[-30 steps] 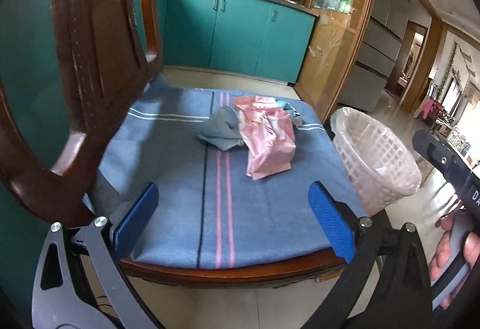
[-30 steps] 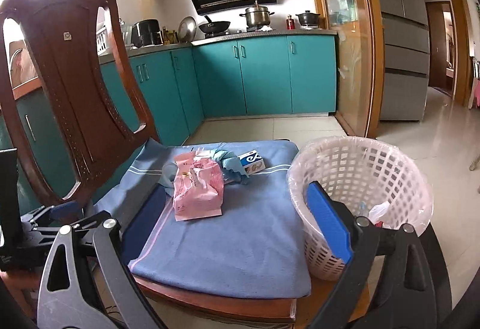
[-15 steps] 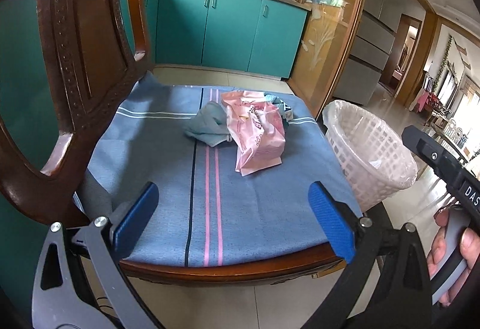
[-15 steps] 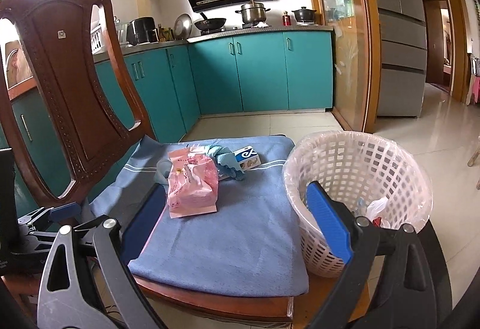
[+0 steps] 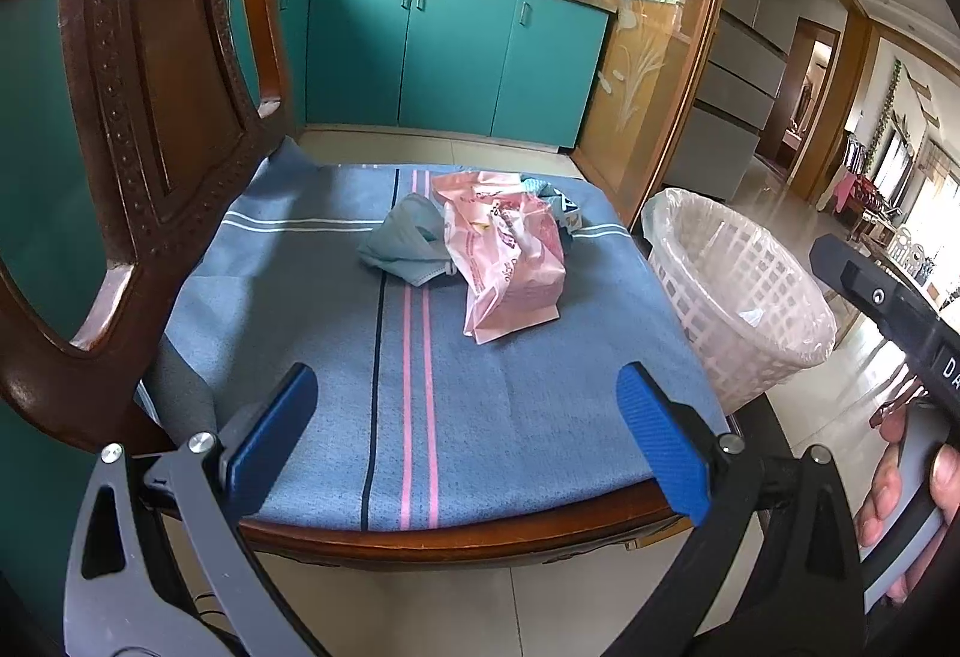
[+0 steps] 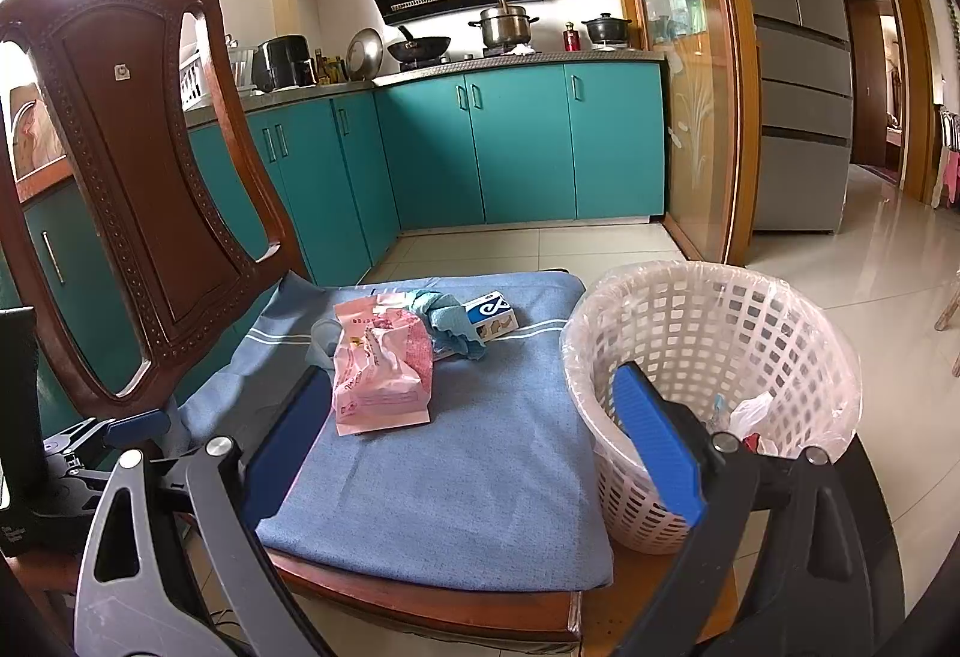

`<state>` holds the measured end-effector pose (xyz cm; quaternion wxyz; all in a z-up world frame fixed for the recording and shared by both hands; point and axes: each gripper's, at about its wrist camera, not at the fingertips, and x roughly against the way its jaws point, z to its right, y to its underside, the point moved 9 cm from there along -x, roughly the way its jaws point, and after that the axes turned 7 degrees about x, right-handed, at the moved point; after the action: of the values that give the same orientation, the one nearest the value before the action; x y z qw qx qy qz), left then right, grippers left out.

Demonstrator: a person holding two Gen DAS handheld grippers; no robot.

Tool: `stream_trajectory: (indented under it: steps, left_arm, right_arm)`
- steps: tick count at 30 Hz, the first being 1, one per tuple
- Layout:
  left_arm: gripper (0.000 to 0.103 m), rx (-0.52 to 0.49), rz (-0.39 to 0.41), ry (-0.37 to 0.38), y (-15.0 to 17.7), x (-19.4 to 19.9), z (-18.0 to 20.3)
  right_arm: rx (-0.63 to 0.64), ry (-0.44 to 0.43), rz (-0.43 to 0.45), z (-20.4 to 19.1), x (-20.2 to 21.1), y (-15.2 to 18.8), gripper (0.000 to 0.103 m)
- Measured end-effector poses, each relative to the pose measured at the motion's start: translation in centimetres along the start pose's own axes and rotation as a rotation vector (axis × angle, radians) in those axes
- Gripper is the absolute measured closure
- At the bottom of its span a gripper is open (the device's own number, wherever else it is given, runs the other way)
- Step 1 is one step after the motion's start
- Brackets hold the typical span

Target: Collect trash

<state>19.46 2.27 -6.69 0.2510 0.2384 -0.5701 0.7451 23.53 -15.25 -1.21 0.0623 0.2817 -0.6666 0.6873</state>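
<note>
The left tool [image 5: 468, 438] has its two blue fingers spread wide apart, with nothing between them. The right tool [image 6: 474, 444] is also wide open and holds nothing. In the left wrist view, a hand [image 5: 906, 501] grips the handle of the right tool.

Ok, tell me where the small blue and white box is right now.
In the right wrist view the small blue and white box lies on the blue cushion near its far edge, just right of the crumpled teal cloth and left of the white basket.
</note>
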Motion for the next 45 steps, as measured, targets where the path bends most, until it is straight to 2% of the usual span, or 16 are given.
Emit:
stream_trajectory:
  steps: [10,16,24,25,27,28,29,30,31,35,41,43,45]
  left_arm:
    - [0.004,-0.03,-0.025,-0.012,0.2,-2.4,0.4]
    - [0.004,-0.1,-0.077,-0.037,-0.1,-7.2,1.4]
    - [0.007,-0.121,-0.163,-0.045,-1.1,-14.2,2.1]
    - [0.013,-0.12,-0.174,-0.041,-1.0,-14.8,2.2]
    - [0.047,-0.1,-0.218,-0.008,-0.6,-15.8,2.3]
    - [0.076,-0.088,-0.251,0.024,-0.2,-16.0,2.5]
    - [0.084,-0.08,-0.264,0.05,0.0,-15.9,2.6]
    - [0.091,-0.087,-0.248,0.058,0.0,-15.3,2.7]
    - [0.094,-0.099,-0.243,0.069,0.2,-14.7,2.9]
    - [0.097,-0.11,-0.153,0.091,-0.8,-9.3,2.7]
    - [0.097,-0.048,0.159,0.064,-5.3,3.5,-0.3]
    - [0.097,-0.043,0.228,0.024,-5.7,5.8,-1.6]
    - [0.097,-0.031,0.26,-0.005,-5.4,7.1,-2.4]
  right_arm:
    - [-0.01,-0.006,-0.002,0.0,0.0,0.1,0.01]
    - [-0.022,-0.01,-0.004,0.2,-0.1,0.0,0.01]
    - [-0.049,-0.013,-0.023,0.6,-0.7,-0.1,0.01]
    - [-0.053,-0.017,-0.025,0.5,-0.7,-0.1,0.01]
    - [-0.054,-0.02,-0.027,0.3,-0.9,-0.1,0.01]
    - [-0.05,-0.02,-0.029,0.1,-1.0,0.0,0.01]
    - [-0.047,-0.02,-0.032,0.1,-1.1,0.0,0.01]
    - [-0.047,-0.019,-0.035,0.1,-1.2,0.1,0.01]
    - [-0.047,-0.019,-0.037,0.2,-1.2,0.2,0.01]
    - [-0.054,-0.007,-0.042,0.6,-1.7,0.3,0.01]
    - [-0.016,-0.002,-0.078,-0.1,-5.0,-0.3,0.01]
    - [0.01,0.0,-0.114,-0.6,-7.7,-0.5,0.01]
    - [0.008,-0.007,-0.157,-1.3,-11.1,-0.8,0.01]
